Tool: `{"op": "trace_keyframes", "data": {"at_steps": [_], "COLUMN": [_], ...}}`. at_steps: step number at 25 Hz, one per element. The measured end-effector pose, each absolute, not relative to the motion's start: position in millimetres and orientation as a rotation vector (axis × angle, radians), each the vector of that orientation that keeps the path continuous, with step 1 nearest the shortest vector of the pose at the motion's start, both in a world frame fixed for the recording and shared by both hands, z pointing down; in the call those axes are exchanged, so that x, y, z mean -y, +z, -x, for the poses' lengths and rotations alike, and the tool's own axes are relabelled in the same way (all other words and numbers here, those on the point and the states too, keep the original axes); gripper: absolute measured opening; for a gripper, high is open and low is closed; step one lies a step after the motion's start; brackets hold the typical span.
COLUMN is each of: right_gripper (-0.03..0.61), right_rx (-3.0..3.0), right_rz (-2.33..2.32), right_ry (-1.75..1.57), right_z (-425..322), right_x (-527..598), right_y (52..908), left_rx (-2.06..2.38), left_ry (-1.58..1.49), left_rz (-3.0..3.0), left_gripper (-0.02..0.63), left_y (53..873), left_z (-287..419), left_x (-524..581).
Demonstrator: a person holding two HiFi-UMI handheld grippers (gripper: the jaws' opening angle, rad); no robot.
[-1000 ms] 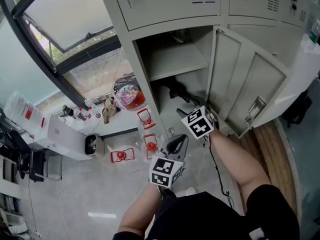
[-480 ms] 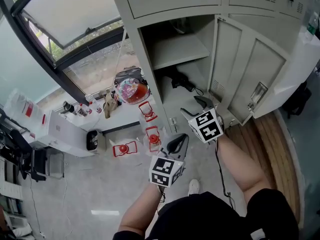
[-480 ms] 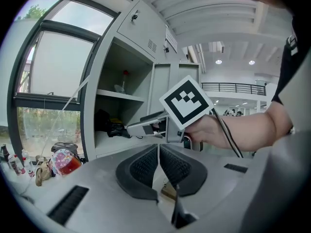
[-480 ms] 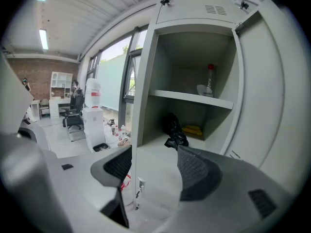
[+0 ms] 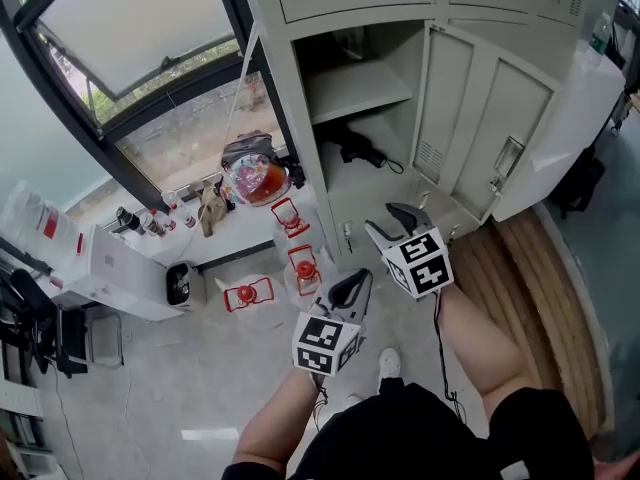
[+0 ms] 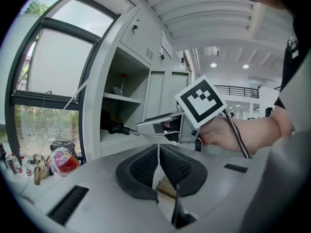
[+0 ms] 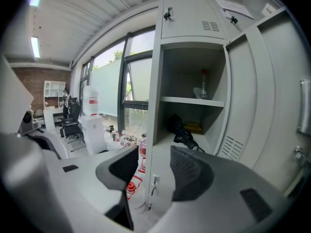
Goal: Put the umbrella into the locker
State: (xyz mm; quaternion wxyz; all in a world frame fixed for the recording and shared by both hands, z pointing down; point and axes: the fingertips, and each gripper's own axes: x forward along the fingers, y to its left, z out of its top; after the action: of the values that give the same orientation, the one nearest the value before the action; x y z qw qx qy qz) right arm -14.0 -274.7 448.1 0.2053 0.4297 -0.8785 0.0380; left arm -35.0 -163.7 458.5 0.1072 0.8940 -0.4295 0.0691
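Observation:
The black folded umbrella [image 5: 356,149] lies on the lower shelf of the open grey locker [image 5: 362,86]; both gripper views show the umbrella [image 6: 114,126] [image 7: 181,130] there with its strap hanging out. My right gripper [image 5: 398,220] hovers in front of the locker, apart from the umbrella. Its jaws have just been closing, and the right gripper [image 7: 154,166] still stands open with nothing between the pads. Lower and nearer me, my left gripper [image 5: 352,290] is shut and empty, as the left gripper [image 6: 159,152] shows in its own view.
The locker door [image 5: 483,118] swings open to the right. Red lantern-like items [image 5: 303,268] and a colourful round bag [image 5: 255,180] sit on the floor left of the locker. A bottle [image 7: 202,89] stands on the upper shelf. White boxes [image 5: 120,268] lie further left.
My right gripper has drawn back from the locker opening toward me, and its jaws stand narrower. The umbrella stays on the shelf. The left gripper remains shut.

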Motion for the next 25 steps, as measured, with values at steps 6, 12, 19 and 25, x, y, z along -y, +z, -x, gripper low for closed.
{"op": "trace_keyframes", "data": {"at_steps": [6,12,19,25], "right_gripper": [0.101,0.055,0.055,0.055], "right_rx": [2.444,2.430,2.440,2.469], "right_rz": [-1.239,-1.253,-1.247,-1.249], "right_ry": [0.095,0.110,0.136,0.141], "right_z": [14,16,22,24], "right_x": [235,192,142,104], "right_y": [445,454,463,458], "left_rx": [1.252,1.238,1.244,1.245], "left_ry": [0.186,0.178,0.161,0.156], "left_rz": [-2.630,-2.641,-2.635,-2.649], "left_gripper": [0.020,0.020,0.020,0.020], "left_y": [459,460,463,461], "left_z": [50,60,71,71], "left_x": [133,99,64,39]}}
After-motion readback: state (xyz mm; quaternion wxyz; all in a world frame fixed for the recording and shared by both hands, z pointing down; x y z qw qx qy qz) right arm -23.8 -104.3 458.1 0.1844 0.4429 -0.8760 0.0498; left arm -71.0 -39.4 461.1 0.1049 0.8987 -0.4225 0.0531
